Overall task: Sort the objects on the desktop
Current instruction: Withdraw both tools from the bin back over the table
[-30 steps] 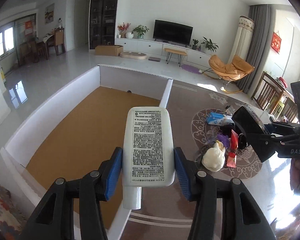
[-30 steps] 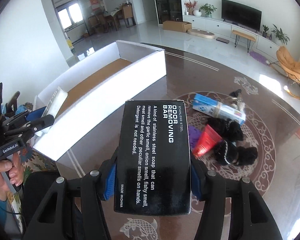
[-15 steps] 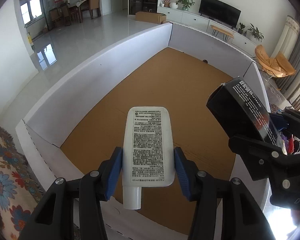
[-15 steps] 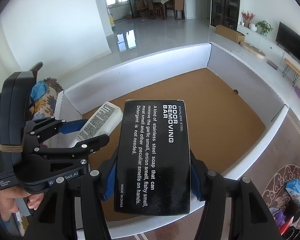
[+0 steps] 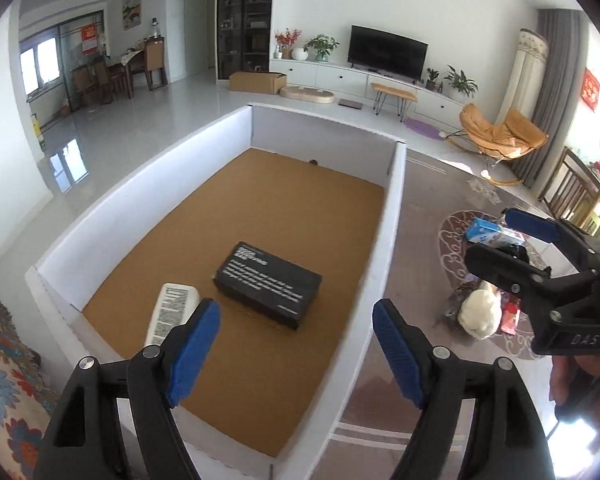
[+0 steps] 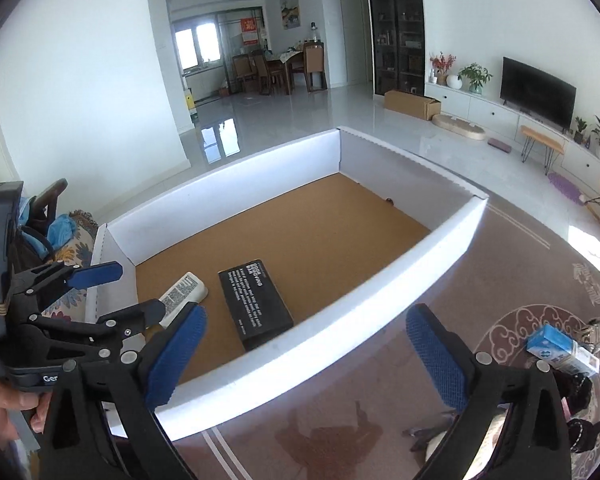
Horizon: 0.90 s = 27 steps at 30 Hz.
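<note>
Cardboard tray [image 5: 394,216] on our brown patterned table [image 6: 500,264], in a bright living room.
Our left gripper [image 5: 296,350] and right gripper [image 6: 306,354] are both spreading, nothing between their jaws; the black box [image 5: 267,283] and white tube [image 5: 172,312] lie side by side on the tray's brown floor, other items [image 5: 480,312] heaped beyond.

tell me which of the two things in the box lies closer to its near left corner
The white tube, printed label facing up. It lies by that corner of the box; the black carton lies beside it, further toward the middle.
</note>
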Each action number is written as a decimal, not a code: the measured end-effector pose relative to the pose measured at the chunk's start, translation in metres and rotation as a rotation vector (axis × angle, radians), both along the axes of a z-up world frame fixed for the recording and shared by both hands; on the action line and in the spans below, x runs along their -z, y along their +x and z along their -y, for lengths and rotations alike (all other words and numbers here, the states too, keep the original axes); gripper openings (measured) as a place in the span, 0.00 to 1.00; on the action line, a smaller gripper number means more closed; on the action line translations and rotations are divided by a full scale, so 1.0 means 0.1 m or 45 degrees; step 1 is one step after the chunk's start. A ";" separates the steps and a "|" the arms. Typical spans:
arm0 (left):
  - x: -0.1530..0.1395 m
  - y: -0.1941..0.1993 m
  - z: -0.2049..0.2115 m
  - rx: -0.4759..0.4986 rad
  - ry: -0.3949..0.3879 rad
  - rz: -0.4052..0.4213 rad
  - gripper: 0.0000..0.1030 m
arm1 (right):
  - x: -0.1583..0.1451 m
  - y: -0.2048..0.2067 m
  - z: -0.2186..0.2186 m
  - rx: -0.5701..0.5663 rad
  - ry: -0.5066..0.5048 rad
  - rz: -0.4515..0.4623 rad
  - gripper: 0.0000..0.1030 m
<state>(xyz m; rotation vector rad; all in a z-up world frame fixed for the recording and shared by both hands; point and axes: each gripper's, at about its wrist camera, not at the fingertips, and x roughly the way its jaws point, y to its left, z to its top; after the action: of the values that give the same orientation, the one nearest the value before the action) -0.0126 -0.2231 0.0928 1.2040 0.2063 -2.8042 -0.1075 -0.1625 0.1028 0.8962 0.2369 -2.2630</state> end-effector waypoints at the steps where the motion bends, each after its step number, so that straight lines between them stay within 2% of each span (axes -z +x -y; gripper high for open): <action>1: -0.01 0.04 -0.25 0.071 0.021 -0.014 0.87 | 0.00 0.03 -0.23 0.042 0.006 -0.029 1.00; 2: 0.02 0.06 -0.49 0.136 0.036 -0.021 0.95 | 0.03 0.07 -0.48 0.085 0.015 -0.046 1.00; 6: 0.40 0.02 -1.33 0.347 0.059 0.068 0.97 | 0.30 0.23 -1.57 0.299 0.092 -0.037 1.00; 10: 0.92 -0.06 -1.92 0.424 -0.014 0.202 0.97 | 0.72 0.37 -2.62 0.555 0.198 0.064 1.00; 13: 1.10 -0.08 -2.15 0.429 -0.059 0.252 0.97 | 0.97 0.53 -3.18 0.676 0.244 0.134 1.00; 18: 1.19 -0.22 -2.24 0.407 -0.042 0.263 0.97 | 1.22 0.75 -3.52 0.753 0.238 0.199 1.00; 21: 1.24 -0.29 -2.28 0.389 -0.130 0.233 0.97 | 1.32 0.77 -3.53 0.766 0.213 0.232 1.00; 27: 1.24 -0.49 -2.27 0.389 -0.132 0.191 1.00 | 1.36 0.76 -3.44 0.766 0.242 0.210 1.00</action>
<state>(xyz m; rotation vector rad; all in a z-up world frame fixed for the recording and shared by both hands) -0.0613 0.0042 -0.0313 1.5279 -0.1442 -2.9079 -0.0316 0.1810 -0.0336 1.3943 0.1161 -2.7206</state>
